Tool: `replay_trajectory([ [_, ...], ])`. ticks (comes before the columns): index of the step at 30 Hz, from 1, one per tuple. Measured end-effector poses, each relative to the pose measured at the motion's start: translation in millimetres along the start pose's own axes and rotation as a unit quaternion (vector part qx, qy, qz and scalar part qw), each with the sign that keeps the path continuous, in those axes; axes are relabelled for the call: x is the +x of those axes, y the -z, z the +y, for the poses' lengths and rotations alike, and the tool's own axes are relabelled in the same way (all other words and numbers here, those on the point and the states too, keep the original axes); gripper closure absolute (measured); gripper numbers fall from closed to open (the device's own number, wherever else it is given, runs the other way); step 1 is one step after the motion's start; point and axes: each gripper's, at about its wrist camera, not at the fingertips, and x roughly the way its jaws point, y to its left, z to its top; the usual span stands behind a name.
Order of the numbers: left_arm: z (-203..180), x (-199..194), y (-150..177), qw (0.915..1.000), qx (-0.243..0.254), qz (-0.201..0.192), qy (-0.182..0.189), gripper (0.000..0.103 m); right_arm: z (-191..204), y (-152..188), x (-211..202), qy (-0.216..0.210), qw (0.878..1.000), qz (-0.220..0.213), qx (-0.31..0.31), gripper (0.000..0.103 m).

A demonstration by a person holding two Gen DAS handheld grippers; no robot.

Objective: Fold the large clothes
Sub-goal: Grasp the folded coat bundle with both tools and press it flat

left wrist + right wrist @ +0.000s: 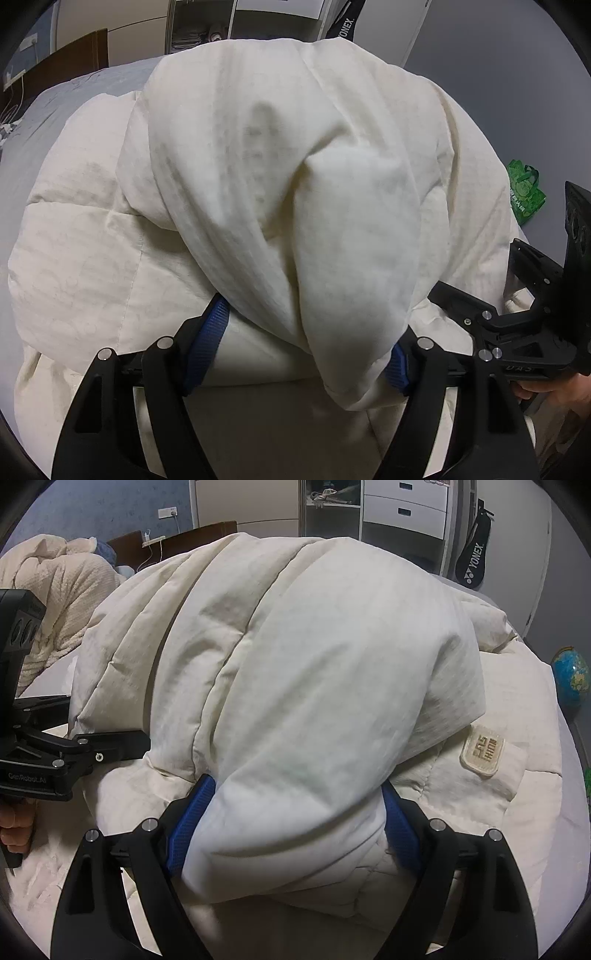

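Both tools [306,354] [295,823] clamped on jacket [314,657]

A thick fold of the padded coat [280,177] sat between the fingers of the left gripper [306,354], over the rest of the garment on the bed [74,96]. The right gripper [295,823] clamped a neighbouring fold just beside it. A bag [524,192] lay on the floor to the right; a globe [570,675] stood perhaps farther right. A blanket [62,590] was heaped behind, left.

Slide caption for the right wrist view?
Right gripper clamps a bunched fold of the cream puffer jacket over the bed, left gripper alongside.
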Motion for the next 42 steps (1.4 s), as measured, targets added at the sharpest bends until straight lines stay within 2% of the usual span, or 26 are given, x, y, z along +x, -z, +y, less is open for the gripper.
replay_trajectory([
  [12, -7.6, -0.1, -8.4, 1.0, 0.0, 0.006, -0.007, 0.031, 4.1, -4.1, 0.5, 0.005, 1.0, 0.002, -0.002, 0.021],
  [16, -6.7, -16.6, -9.5, 0.9999, -0.011, -0.004, 0.009, 0.031, 4.8, -7.1, -10.1, 0.004, 1.0, -0.001, 0.005, 0.021],
  [19, -9.3, -46.8, -7.6, 0.9993, 0.004, -0.033, 0.015, 0.03, 2.6, -3.9, -32.1, 0.003, 1.0, -0.019, 0.015, 0.021],
  [23, -13.8, -84.0, -16.9, 0.9962, 0.013, -0.085, 0.015, 0.031, -2.5, -2.3, -73.7, 0.012, 0.997, -0.075, 0.034, 0.021],
  [26, -21.6, -106.0, -34.1, 0.9912, 0.018, -0.131, 0.01, 0.033, 2.1, -19.3, -97.3, 0.003, 0.992, -0.124, 0.031, 0.021],
  [29, -31.4, -109.8, -53.3, 0.9871, 0.041, -0.154, 0.009, 0.034, 13.7, -43.1, -95.5, 0.001, 0.991, -0.134, -0.009, 0.021],
  [31, -35.2, -97.9, -64.7, 0.9879, 0.061, -0.142, 0.008, 0.034, 23.0, -59.0, -80.4, 0.01, 0.991, -0.122, -0.057, 0.021],
  [33, -37.0, -70.2, -70.3, 0.9921, 0.073, -0.102, 0.001, 0.039, 28.0, -64.8, -61.9, 0.009, 0.991, -0.1, -0.087, 0.021],
  [36, -23.8, -22.8, -67.9, 0.9965, 0.075, -0.032, -0.019, 0.038, 30.3, -59.6, -30.8, 0.011, 0.99, -0.063, -0.123, 0.021],
  [39, -13.8, -3.7, -66.6, 0.9977, 0.065, -0.009, -0.013, 0.037, 29.7, -50.9, -12.5, 0.005, 0.991, -0.041, -0.128, 0.021],
  [42, -16.5, 6.4, -65.7, 0.9965, 0.081, -0.001, -0.02, 0.036, 27.3, -44.8, -2.4, 0.006, 0.992, -0.039, -0.121, 0.021],
])
